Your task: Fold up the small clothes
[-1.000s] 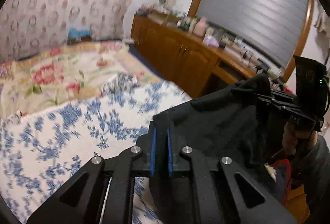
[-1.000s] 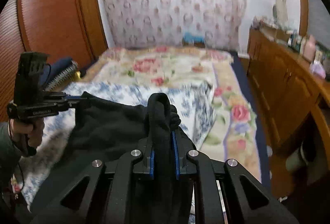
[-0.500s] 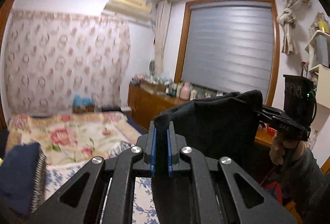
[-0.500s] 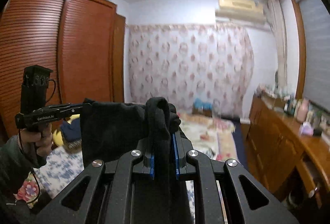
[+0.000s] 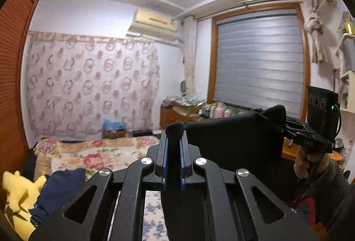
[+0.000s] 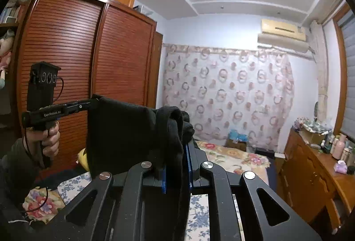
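A black garment point(image 5: 230, 139) hangs stretched in the air between both grippers, well above the bed. My left gripper point(image 5: 174, 136) is shut on one top corner, a bunch of black cloth poking up between its blue pads. My right gripper point(image 6: 176, 130) is shut on the other top corner, where thick folds of the black garment point(image 6: 119, 130) bulge over the pads. In the left wrist view the right gripper point(image 5: 286, 124) appears at the right edge, held by a hand. The left gripper point(image 6: 88, 104) shows at the left of the right wrist view. The garment's lower part is hidden behind the gripper bodies.
Below lies the bed point(image 5: 93, 154) with a floral cover and a blue-flowered sheet point(image 6: 197, 214). A yellow plush point(image 5: 15, 187) and folded dark blue clothes point(image 5: 60, 187) sit at its left. A wooden wardrobe point(image 6: 88, 59) stands left, and a cluttered wooden dresser point(image 6: 315, 165) right, under the window.
Both grippers have risen with the black garment and tipped up from looking down at the bed to looking level across the room. The garment now hangs clear of the bed.
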### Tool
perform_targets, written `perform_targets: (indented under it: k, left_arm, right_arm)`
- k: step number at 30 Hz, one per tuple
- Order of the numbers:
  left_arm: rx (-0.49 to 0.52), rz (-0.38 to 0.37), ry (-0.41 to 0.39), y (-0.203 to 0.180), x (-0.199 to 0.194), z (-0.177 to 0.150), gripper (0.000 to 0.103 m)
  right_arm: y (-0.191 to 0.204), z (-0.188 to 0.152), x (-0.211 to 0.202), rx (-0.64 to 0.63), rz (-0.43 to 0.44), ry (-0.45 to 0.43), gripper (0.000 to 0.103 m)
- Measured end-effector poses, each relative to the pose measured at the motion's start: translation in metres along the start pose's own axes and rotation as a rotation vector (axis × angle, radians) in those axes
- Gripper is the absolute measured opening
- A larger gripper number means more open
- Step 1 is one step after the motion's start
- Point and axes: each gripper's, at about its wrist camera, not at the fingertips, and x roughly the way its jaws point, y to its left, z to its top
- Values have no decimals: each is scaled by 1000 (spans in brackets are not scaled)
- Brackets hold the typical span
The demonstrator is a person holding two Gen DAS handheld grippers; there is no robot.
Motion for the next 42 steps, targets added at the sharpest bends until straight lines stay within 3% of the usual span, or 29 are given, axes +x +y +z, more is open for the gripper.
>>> perform_targets:
  k: [6,9,13,18,20,22,23,25,28,34,37,42]
  left_arm:
    - [-39,101,161,58,80,-53,9]
    - [-44,158,284,90,137,-99,9]
    - [-69,191,384,118,192,-141,9]
    - [-62,199,434,133,223,-160,9]
    - [-80,192,459,138,231,-162,10]
    - [-83,195,480,137,231,-167,17]
    - [-82,201,485,137,231,-168,22]
    - [-87,210,489,136,225,-173,44]
    - [-91,216,516,132,213,-180,47]
    - [-78,198,565,107,168,-203,56]
    - [-81,175,605,93,143,-223,65]
    - [-77,147,645,63,102,-250,66]
  right_arm:
    - [-62,-27,101,55,24,181,13]
    - [-86,-58,167,90,9,290,13]
    - [-111,-102,247,84,-18,414,13]
    - [-139,-113,310,128,-31,501,16]
    - [-138,-109,325,125,-50,516,25]
    - [-128,-105,323,107,-75,534,31]
    - [-125,-103,327,106,-77,546,39]
    - [-121,-100,326,114,-80,566,46]
    - [-87,-108,309,108,-79,571,46]
    - [-59,-130,251,104,-24,567,47]
    - [-45,-143,228,98,15,586,58]
    - [-19,-166,180,89,36,634,59]
